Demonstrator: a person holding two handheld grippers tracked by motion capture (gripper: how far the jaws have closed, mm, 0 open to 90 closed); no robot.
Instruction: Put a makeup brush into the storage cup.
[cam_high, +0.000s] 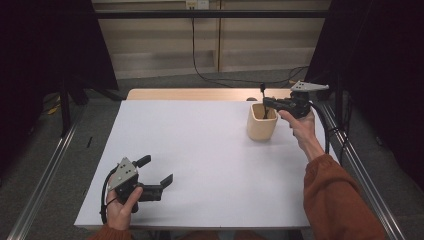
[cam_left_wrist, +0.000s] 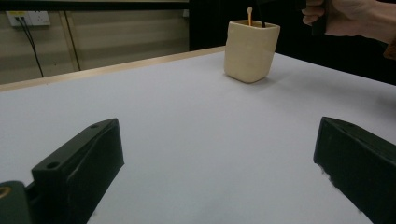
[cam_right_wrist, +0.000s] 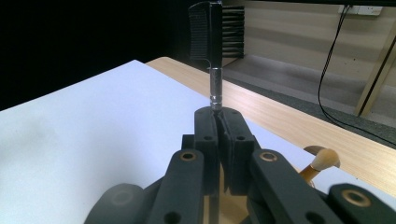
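Observation:
A cream cup (cam_high: 261, 125) stands at the far right of the white table (cam_high: 200, 150). My right gripper (cam_high: 267, 102) hovers just over the cup, shut on the thin metal handle of a black comb brush (cam_right_wrist: 209, 32) that stands upright above the jaws. In the right gripper view, my right gripper (cam_right_wrist: 218, 116) has its pads pressed together on that handle, and a tan makeup brush (cam_right_wrist: 322, 161) leans below it. My left gripper (cam_high: 157, 170) rests at the front left, open, with nothing between its jaws. In the left gripper view, my left gripper (cam_left_wrist: 219, 154) faces the cup (cam_left_wrist: 251, 51).
A wooden table edge (cam_high: 190, 94) runs behind the white surface. Metal rails (cam_high: 45, 175) flank the table on both sides. A black cable (cam_high: 200, 75) lies on the floor beyond. The person's right hand (cam_left_wrist: 355, 16) is beside the cup.

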